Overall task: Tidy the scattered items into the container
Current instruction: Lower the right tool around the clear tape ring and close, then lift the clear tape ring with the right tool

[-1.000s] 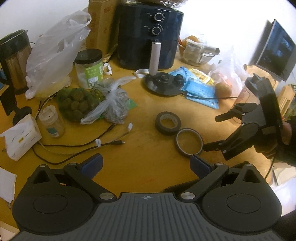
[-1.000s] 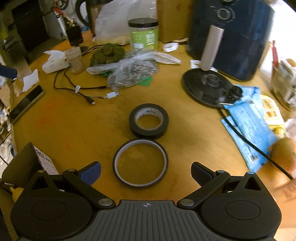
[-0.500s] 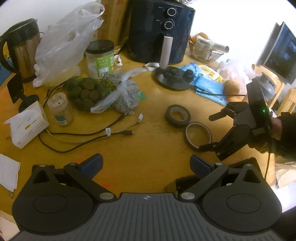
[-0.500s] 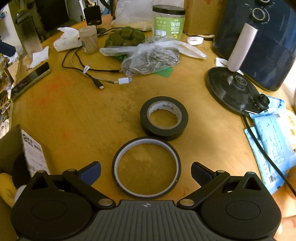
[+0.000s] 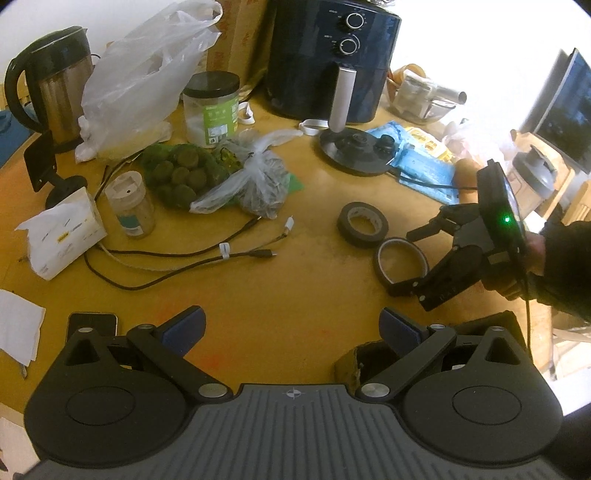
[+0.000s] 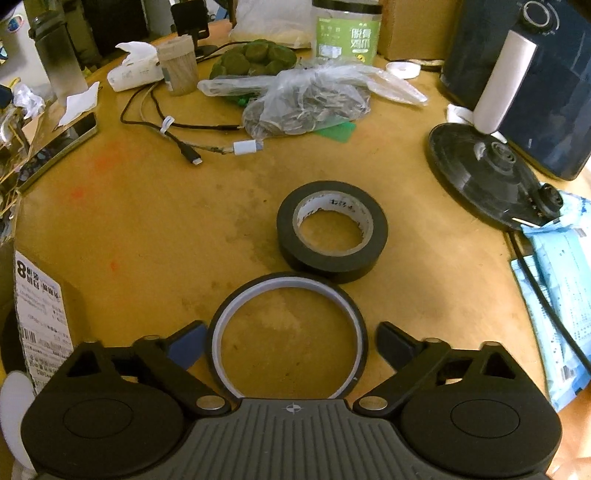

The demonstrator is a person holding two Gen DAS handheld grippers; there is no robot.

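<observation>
My right gripper (image 6: 290,341) has its fingers spread wide, one on each side of the thin tape ring (image 6: 288,332), which lies flat on the wooden table (image 6: 147,229). Whether the pads already touch the ring's outer edge I cannot tell; the left pad (image 6: 186,347) sits just beside it. From the left wrist view, the same gripper (image 5: 402,258) reaches in from the right, tilted down toward the table, with a hand (image 5: 532,254) in a dark sleeve (image 5: 569,266) behind it and a green light lit on its body.

The ring is thin and dark, with a pale grey inner lining, and the tabletop shows through its middle. Just beyond it, touching or nearly so, lies the thicker black tape roll (image 6: 332,230) with a white printed core, also flat.

My left gripper (image 5: 291,328) has its fingers apart too, holding nothing, and hovers over bare table nearer to me. A cardboard box (image 5: 351,363) edge shows just under its right finger.

Farther out lie cables (image 6: 177,125), a clear bag of dark seeds (image 6: 306,99), a green-labelled jar (image 6: 347,33), a kettle base (image 6: 480,173) and a dark blue air fryer (image 5: 332,59).
</observation>
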